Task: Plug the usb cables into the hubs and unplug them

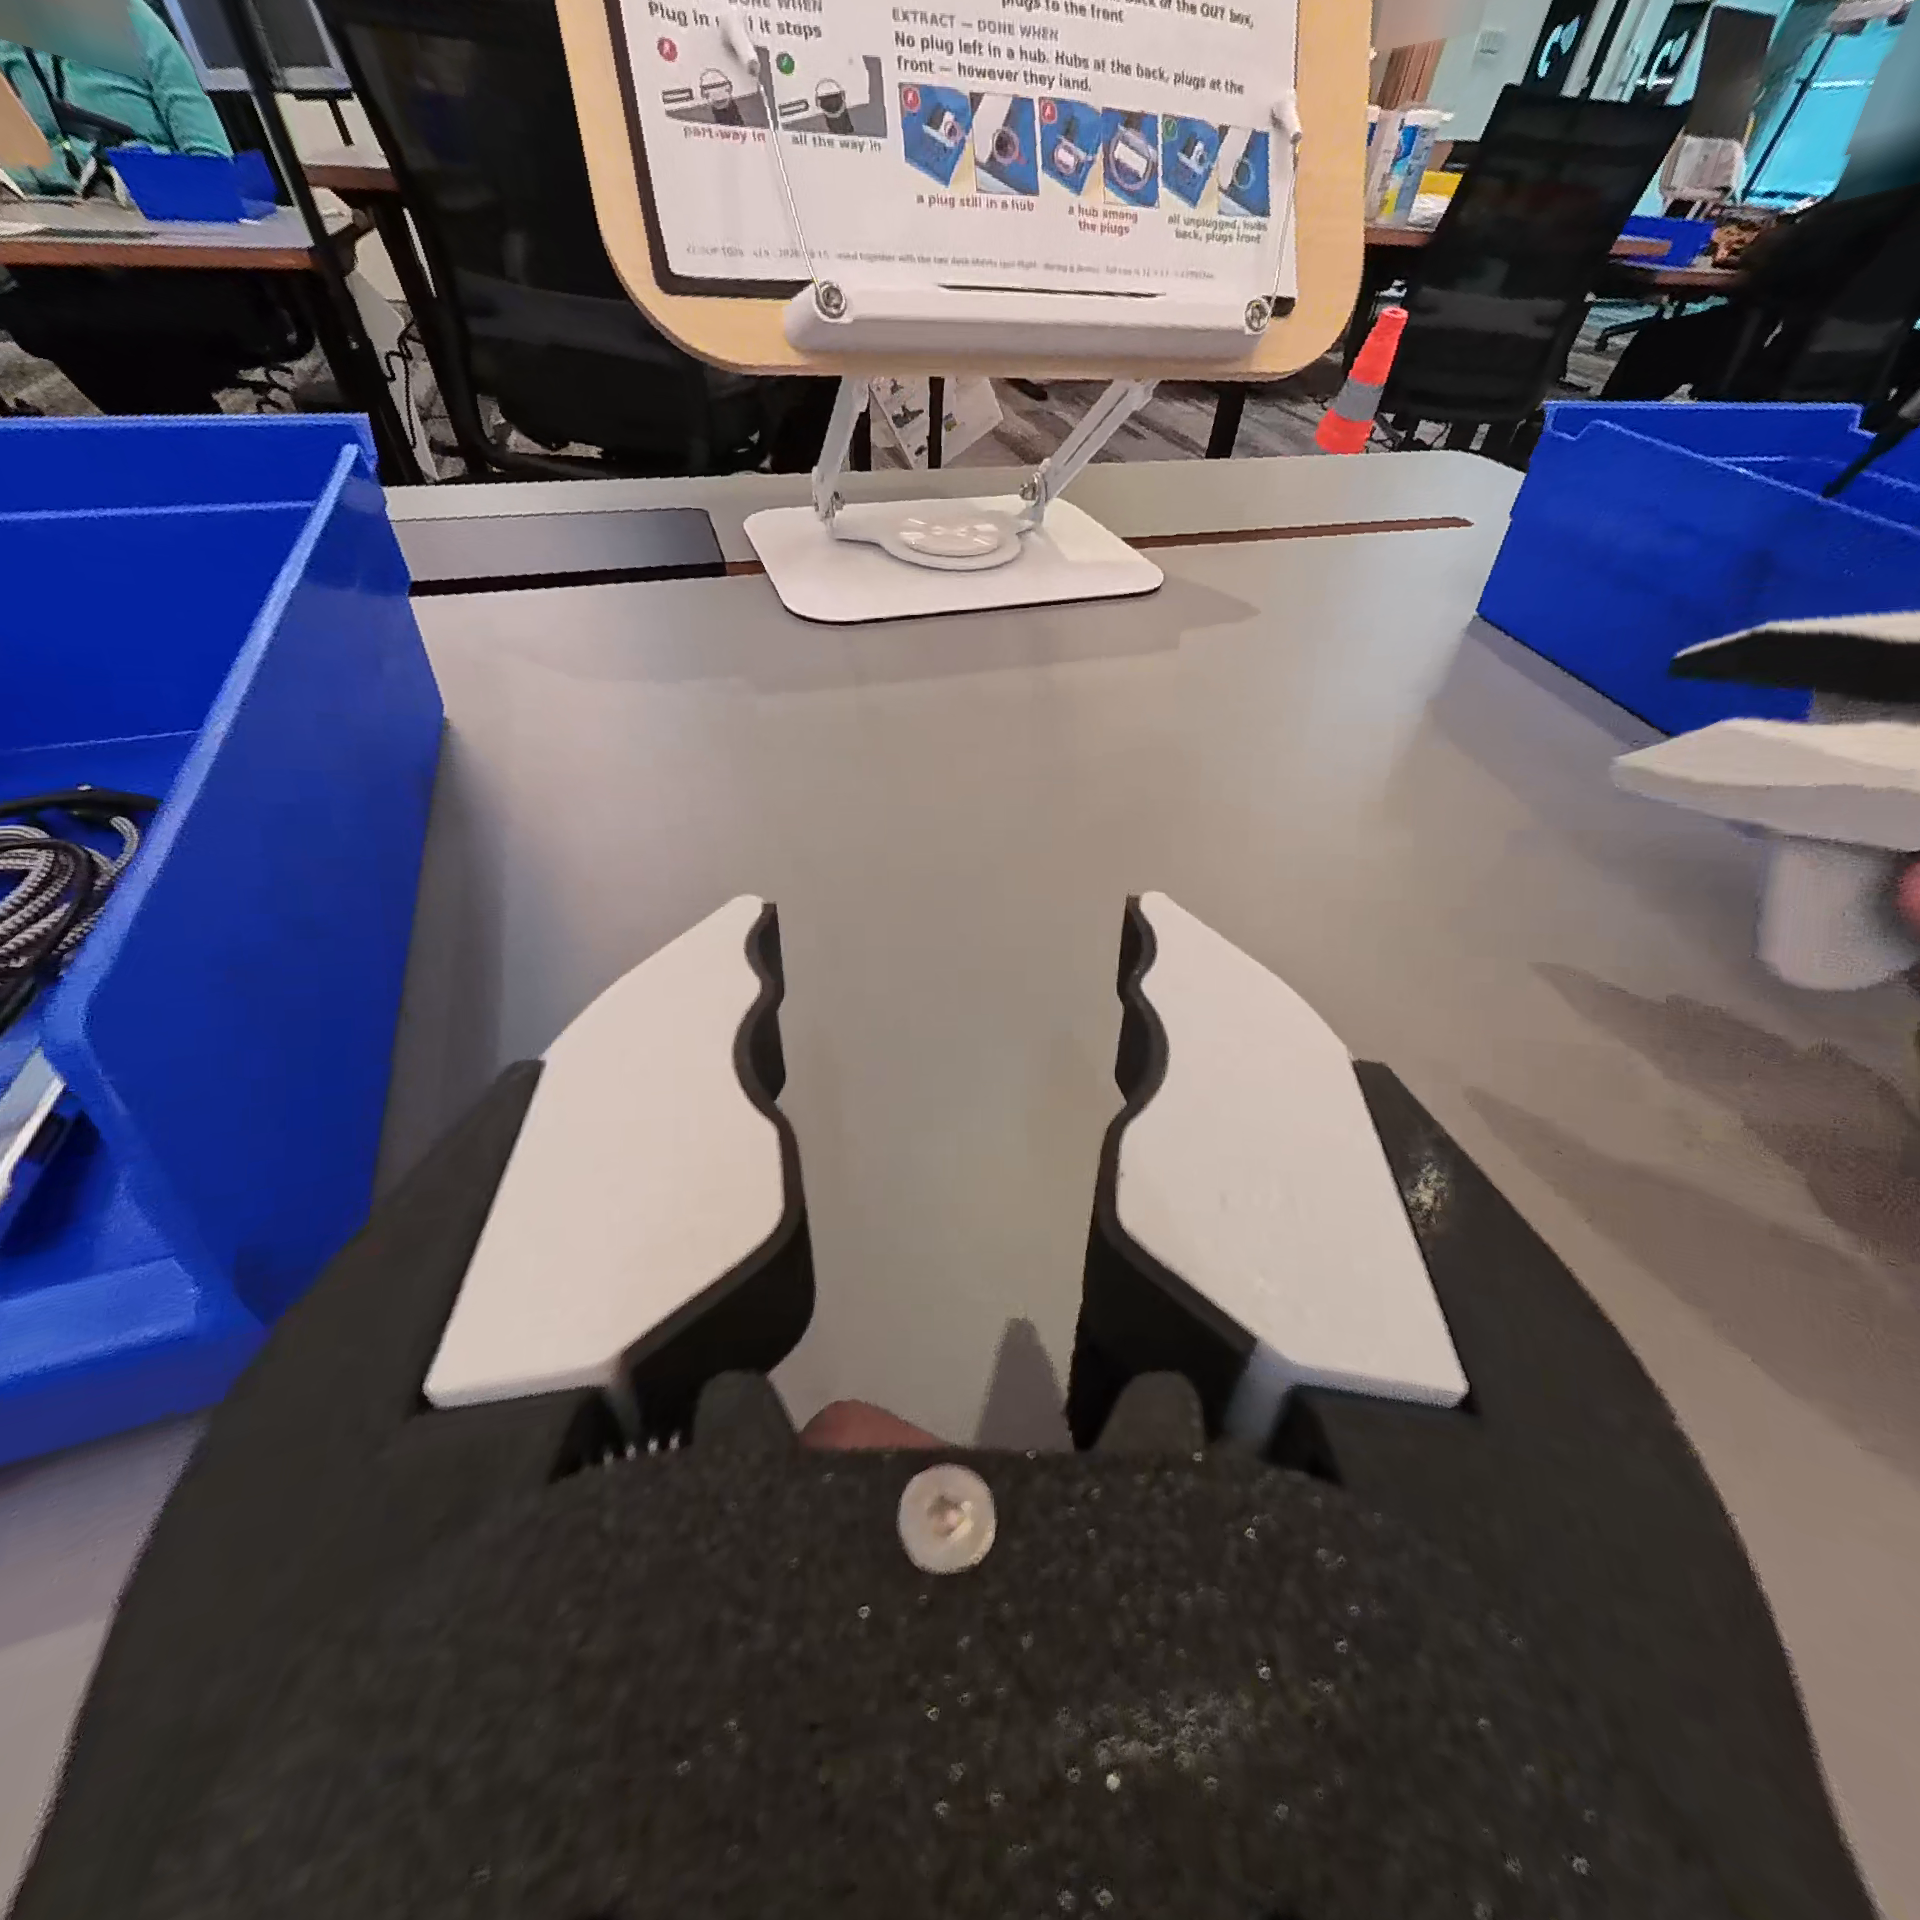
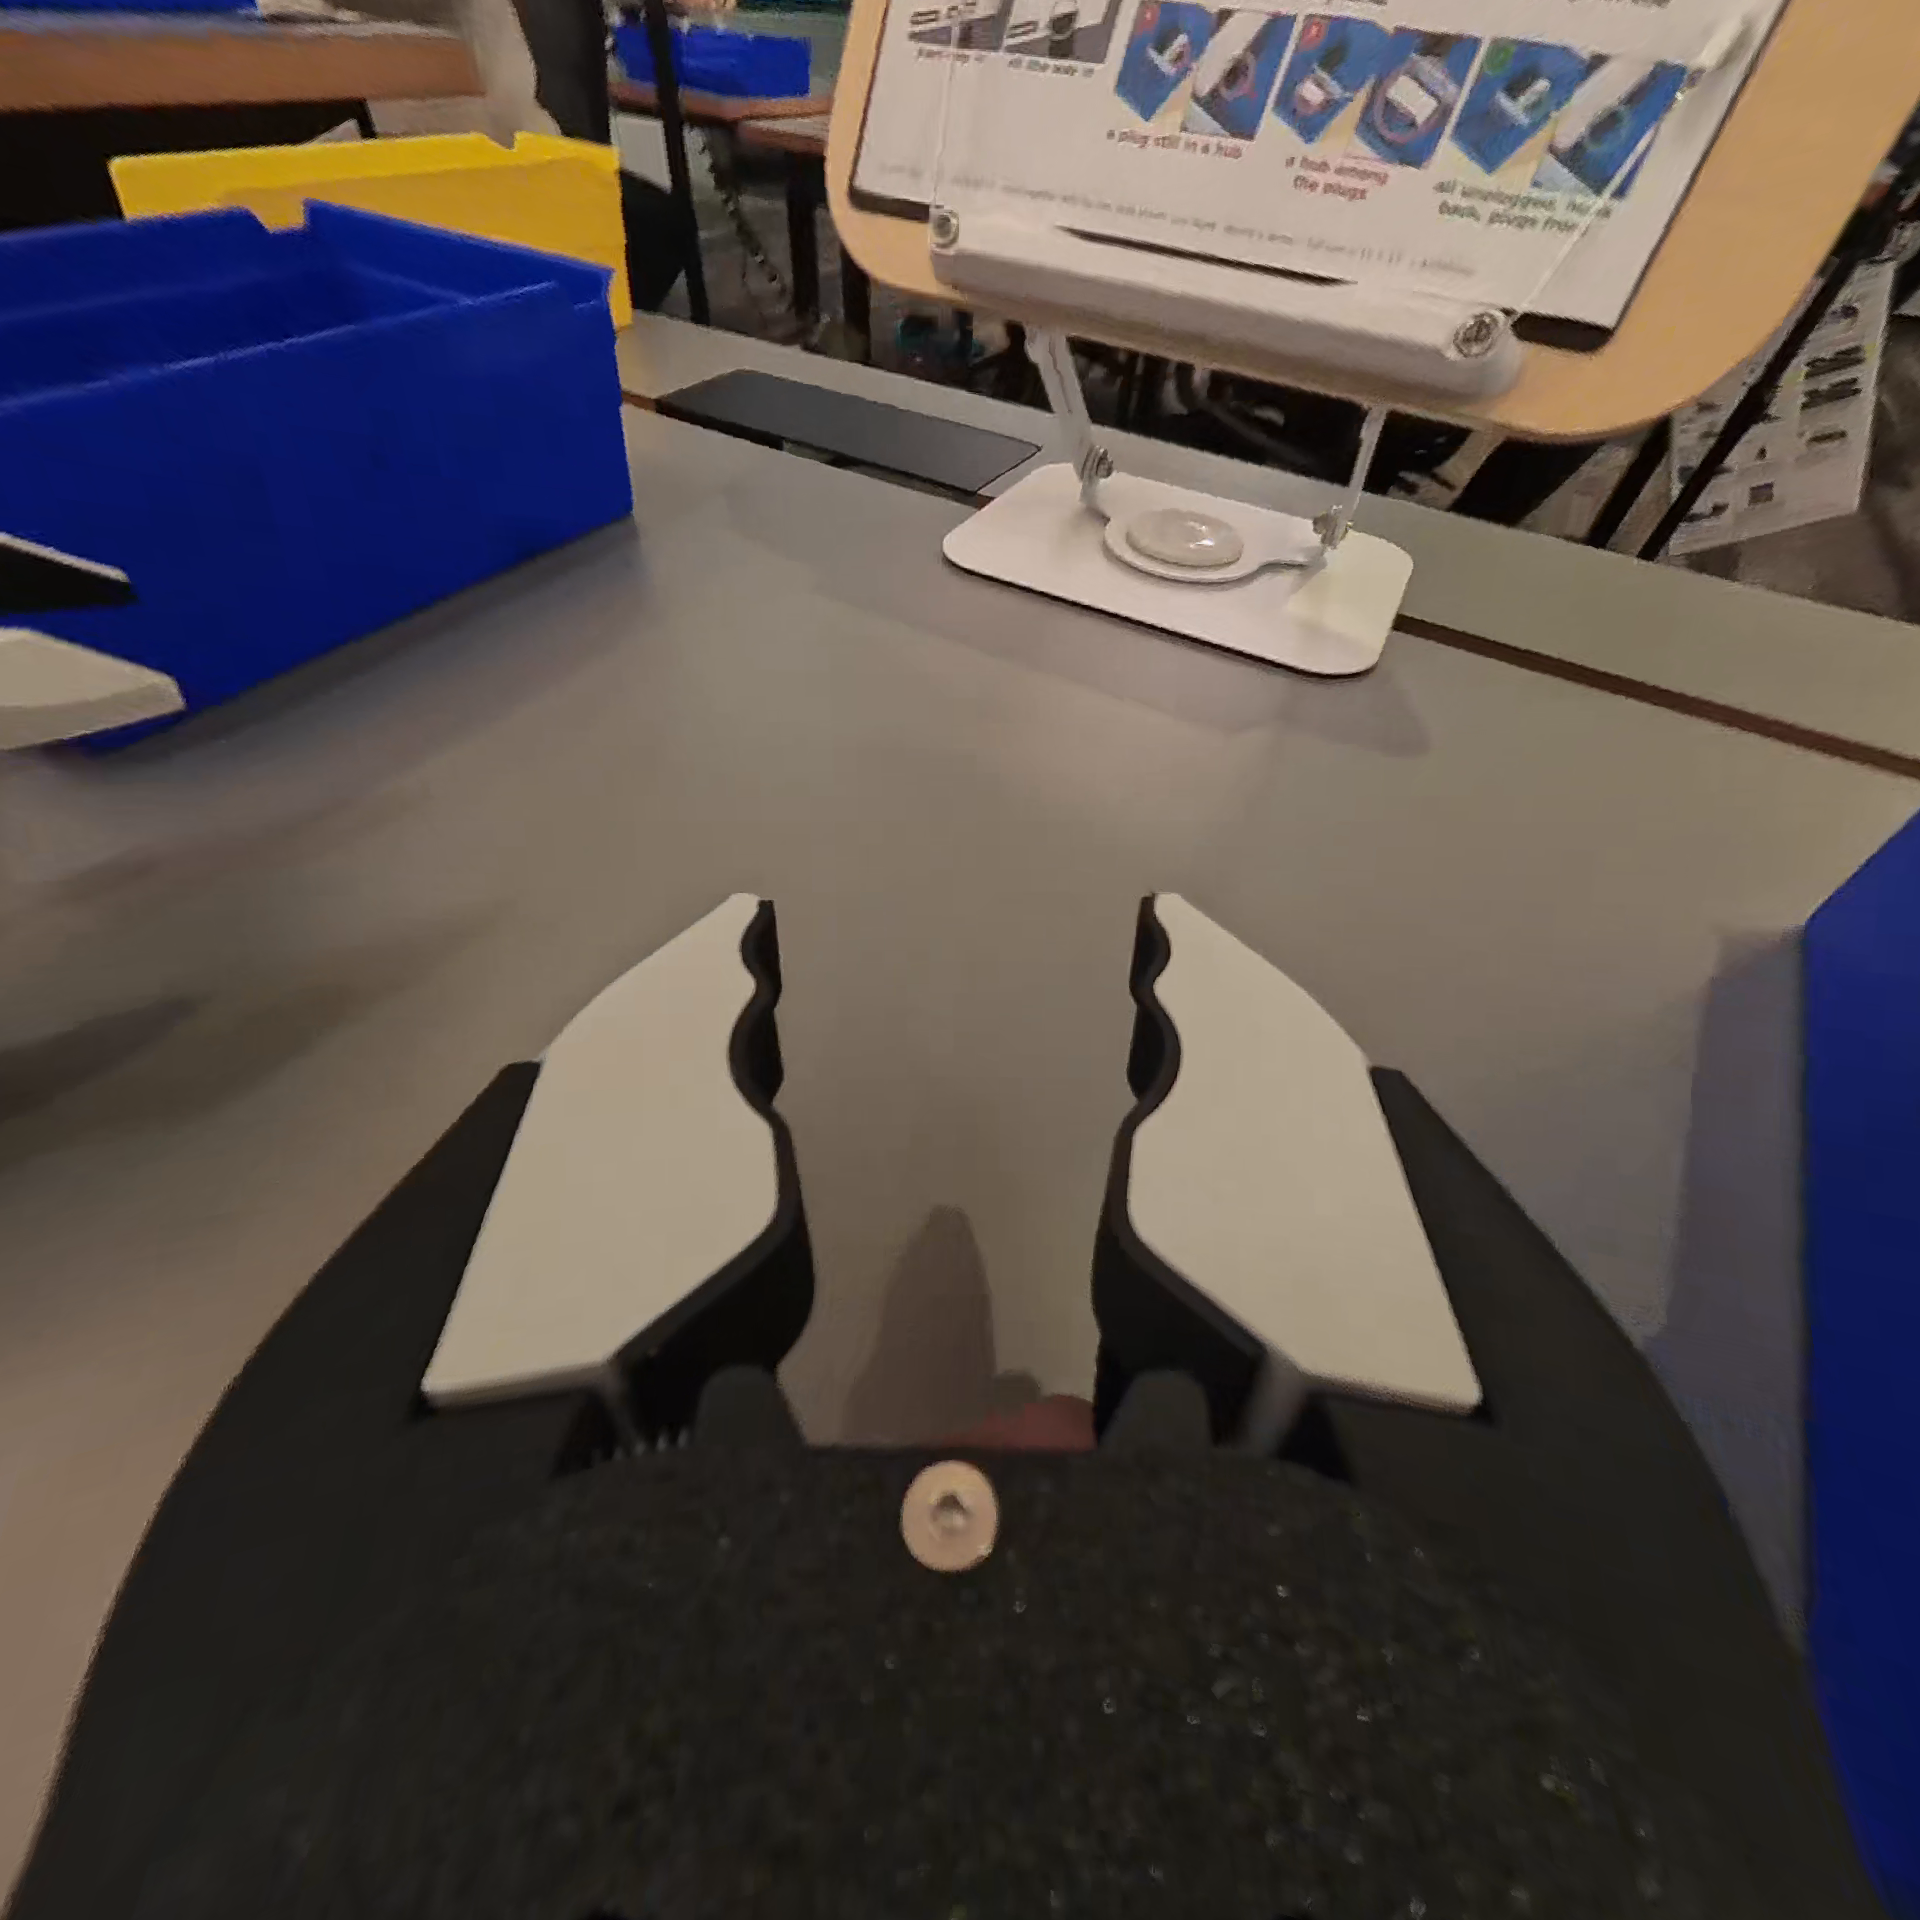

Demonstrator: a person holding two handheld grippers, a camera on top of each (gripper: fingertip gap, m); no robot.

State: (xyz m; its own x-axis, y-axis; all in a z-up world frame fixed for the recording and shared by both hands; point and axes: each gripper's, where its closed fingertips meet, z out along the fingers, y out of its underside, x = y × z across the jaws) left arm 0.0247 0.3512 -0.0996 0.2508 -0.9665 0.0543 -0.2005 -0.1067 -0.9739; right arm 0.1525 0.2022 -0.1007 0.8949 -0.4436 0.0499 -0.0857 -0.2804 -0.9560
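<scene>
I hold my left gripper (image 1: 951,914) low over the bare grey table (image 1: 935,748), its jaws spread wide with nothing between them; my right gripper (image 2: 956,914) hangs the same way, wide apart and empty, so I judge that neither has yet gone for a cable; the braided usb cables (image 1: 57,883) lie coiled in the near compartment of the blue bin (image 1: 260,935) at my left, just beside the left gripper and below the bin's tall side wall; no hub can I make out with any certainty, though something pale shows low in that bin at the picture's edge; a second blue bin (image 1: 1621,582) stands at the right, and I cannot see into it; the document stand (image 1: 956,561) sits at the far middle of the table, propped up facing me, I suppose so the sheet can be read while working; between the two bins the table is open, giving good room to swing; the bin wall is the edge to mind, since I would have to lift over it and come down into the compartment.
</scene>
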